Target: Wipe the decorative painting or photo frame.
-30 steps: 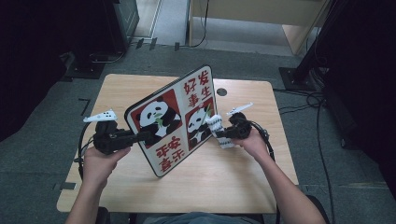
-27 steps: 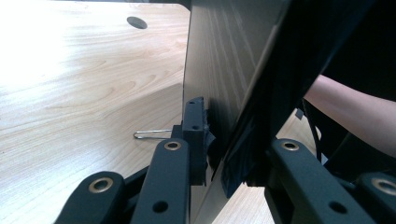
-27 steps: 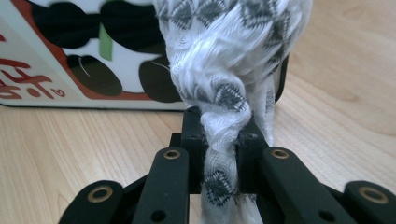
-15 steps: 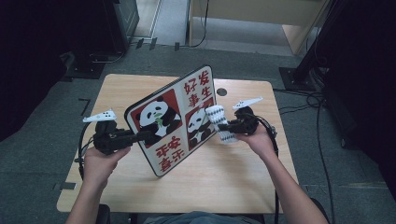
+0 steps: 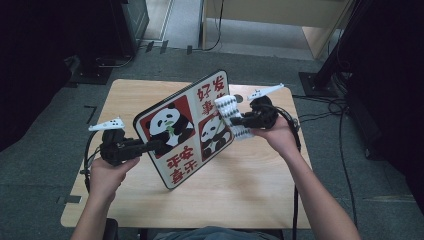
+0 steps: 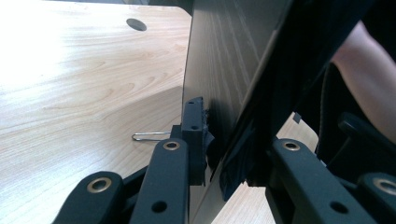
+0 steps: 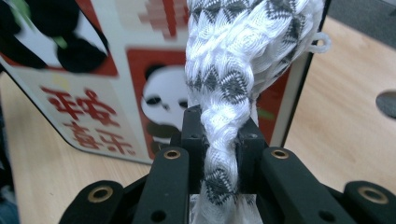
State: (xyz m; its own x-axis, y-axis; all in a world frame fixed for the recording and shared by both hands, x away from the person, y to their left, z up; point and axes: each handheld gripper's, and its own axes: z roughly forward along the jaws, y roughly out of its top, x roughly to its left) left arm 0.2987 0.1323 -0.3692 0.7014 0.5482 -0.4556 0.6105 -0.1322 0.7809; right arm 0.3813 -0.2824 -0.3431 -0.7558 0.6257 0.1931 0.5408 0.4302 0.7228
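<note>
The panda board (image 5: 186,131) is held tilted above the table (image 5: 260,185) by the left gripper (image 5: 150,146), clamped on its edge. The cloth (image 5: 232,116), pinched in the right gripper (image 5: 239,120), should be pressed flat and drawn across the board's face while the board is kept steady.

Each tool is built from matte black plastic links, with brass-ringed pivot holes and small dark screw heads seen in both gripper views. The left tool (image 5: 150,146) and the right tool (image 5: 239,120) are each topped by a pale three-cornered plate, and black cables are trailed from both. The forearms are left bare.
</note>
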